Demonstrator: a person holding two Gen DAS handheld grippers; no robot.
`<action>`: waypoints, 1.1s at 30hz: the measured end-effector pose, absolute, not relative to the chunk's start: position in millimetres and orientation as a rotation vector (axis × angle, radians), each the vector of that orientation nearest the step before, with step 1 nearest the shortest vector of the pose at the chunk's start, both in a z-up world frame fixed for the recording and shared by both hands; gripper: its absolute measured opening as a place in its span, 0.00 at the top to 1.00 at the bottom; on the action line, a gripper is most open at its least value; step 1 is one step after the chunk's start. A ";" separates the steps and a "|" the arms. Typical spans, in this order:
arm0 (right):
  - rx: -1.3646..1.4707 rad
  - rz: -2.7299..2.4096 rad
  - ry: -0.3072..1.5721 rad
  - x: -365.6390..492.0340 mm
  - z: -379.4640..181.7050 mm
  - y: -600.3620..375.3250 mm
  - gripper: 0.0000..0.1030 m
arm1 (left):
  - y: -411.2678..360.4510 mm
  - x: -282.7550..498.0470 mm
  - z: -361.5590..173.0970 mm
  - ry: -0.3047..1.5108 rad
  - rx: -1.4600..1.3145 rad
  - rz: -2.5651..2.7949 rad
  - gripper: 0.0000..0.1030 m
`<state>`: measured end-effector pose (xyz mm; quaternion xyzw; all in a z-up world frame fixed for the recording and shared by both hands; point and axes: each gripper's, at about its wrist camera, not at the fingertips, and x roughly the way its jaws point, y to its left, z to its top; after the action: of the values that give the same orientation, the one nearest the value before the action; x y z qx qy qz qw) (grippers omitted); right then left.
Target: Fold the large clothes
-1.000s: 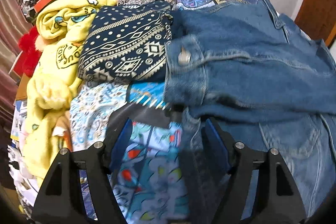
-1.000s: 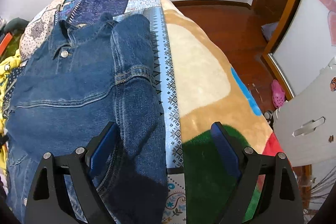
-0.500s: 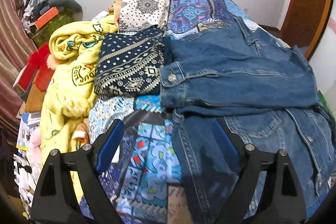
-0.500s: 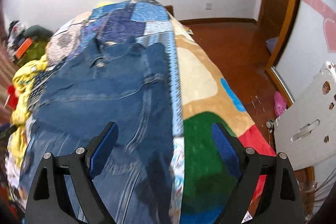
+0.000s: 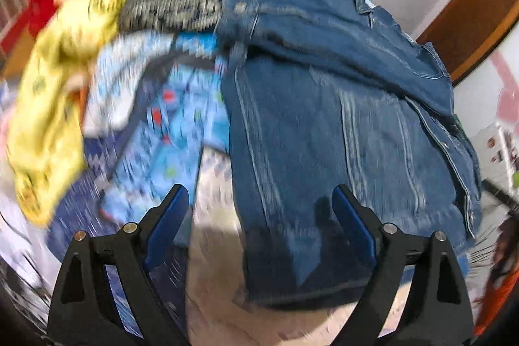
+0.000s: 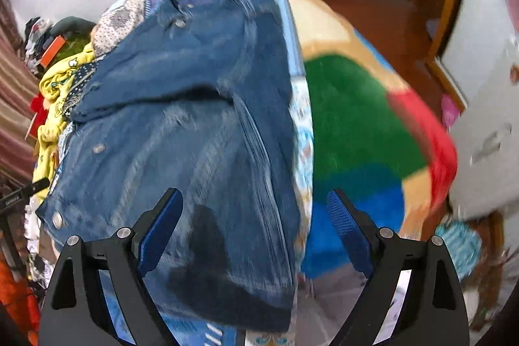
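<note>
A blue denim jacket lies spread on the bed, with its sleeves folded across the upper part. It also shows in the right wrist view. My left gripper is open and empty above the jacket's lower left hem. My right gripper is open and empty above the jacket's lower right edge. Both views are blurred by motion.
A patterned quilt covers the bed. A yellow garment and a dark patterned folded cloth lie to the left. A colourful blanket covers the bed's right side. A wooden floor and a white cabinet lie beyond.
Both grippers have pulled back toward the jacket's lower hem. The left gripper, partly closed near the sleeve a second ago, now stands wide open. The sleeves stay folded.
</note>
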<state>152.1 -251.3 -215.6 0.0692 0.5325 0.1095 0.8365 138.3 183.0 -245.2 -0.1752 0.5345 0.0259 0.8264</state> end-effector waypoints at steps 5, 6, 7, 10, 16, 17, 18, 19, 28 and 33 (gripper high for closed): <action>0.209 0.222 1.160 135.3 -227.6 -260.9 0.14 | 180.6 116.7 -254.4 1.133 -0.460 0.039 0.13; 0.223 0.225 1.157 132.2 -228.3 -261.9 0.14 | 180.4 113.1 -254.1 1.128 -0.481 0.028 0.13; 0.235 0.233 1.155 129.2 -228.9 -261.5 0.14 | 181.6 111.1 -254.1 1.125 -0.499 0.019 0.13; 0.281 0.258 1.138 122.2 -228.9 -262.4 0.25 | 180.5 102.9 -255.1 1.121 -0.551 -0.011 0.13; 0.361 0.303 1.149 121.9 -238.1 -260.6 0.48 | 178.1 93.0 -248.9 1.107 -0.521 -0.001 0.30; 0.366 0.303 1.149 121.1 -240.1 -262.0 0.50 | 178.2 92.7 -247.7 1.108 -0.510 -0.003 0.34; 0.372 0.298 1.145 122.7 -240.8 -262.3 0.56 | 178.8 92.4 -246.7 1.107 -0.501 -0.005 0.36; 0.371 0.284 1.143 124.5 -241.0 -262.9 0.65 | 179.7 92.1 -246.3 1.109 -0.492 -0.006 0.39; 0.266 0.304 1.090 129.4 -226.1 -252.9 0.80 | 201.1 92.7 -228.8 1.084 -0.471 0.054 0.47; 0.263 0.328 1.020 134.8 -209.8 -248.9 0.81 | 197.0 93.0 -216.1 1.066 -0.441 0.052 0.47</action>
<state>134.8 -248.9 -209.8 0.1250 0.4847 0.1556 0.8516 93.0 197.0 -216.1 -0.2083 0.5041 0.0245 0.8378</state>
